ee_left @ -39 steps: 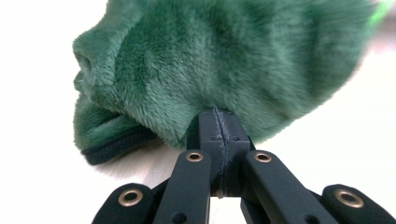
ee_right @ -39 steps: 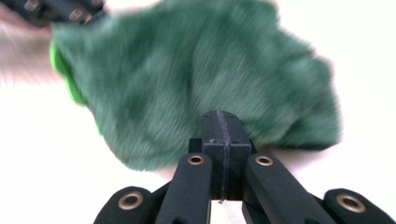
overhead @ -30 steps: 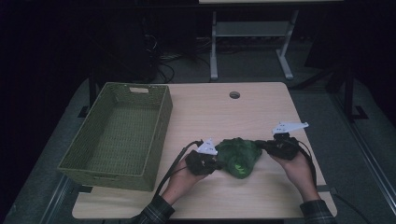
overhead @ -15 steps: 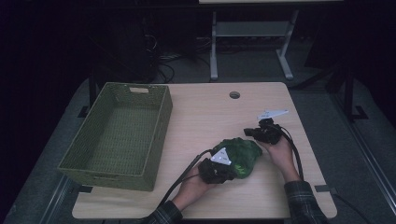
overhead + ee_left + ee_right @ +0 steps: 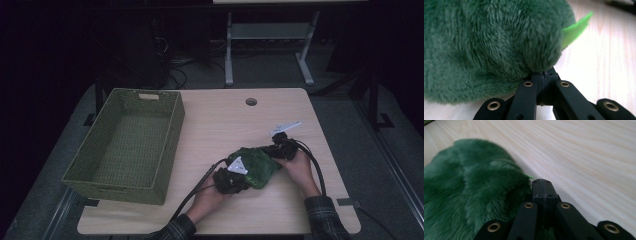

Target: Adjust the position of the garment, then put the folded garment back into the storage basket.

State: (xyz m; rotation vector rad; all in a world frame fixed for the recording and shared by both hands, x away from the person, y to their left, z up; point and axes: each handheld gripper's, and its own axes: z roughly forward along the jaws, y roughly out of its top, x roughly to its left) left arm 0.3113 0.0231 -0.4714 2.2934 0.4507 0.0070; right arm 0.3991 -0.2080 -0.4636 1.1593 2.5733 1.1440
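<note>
A dark green plush toy [image 5: 256, 165] lies on the wooden table [image 5: 225, 125], right of centre. My left gripper [image 5: 242, 176] sits at its near left side. In the left gripper view the gripper [image 5: 544, 74] has its jaws shut together, tips pushed into the fur [image 5: 499, 42] under a rounded bulge, beside a light green felt tip [image 5: 576, 27]. My right gripper [image 5: 270, 151] is at the toy's far right edge. Its jaws [image 5: 542, 182] are shut too, tips beside the fur [image 5: 474, 190]. Whether either pinches any fabric I cannot tell.
An empty green woven basket [image 5: 172, 125] stands on the left half of the table. A round cable hole [image 5: 251, 101] sits near the far edge. Black cables trail from both grippers toward the near edge. A metal stand [image 5: 270, 35] is on the floor beyond.
The left gripper has shifted right and nearer along the toy's near side. The right gripper has moved left and farther back to the toy's far edge. The toy is bunched tighter between them.
</note>
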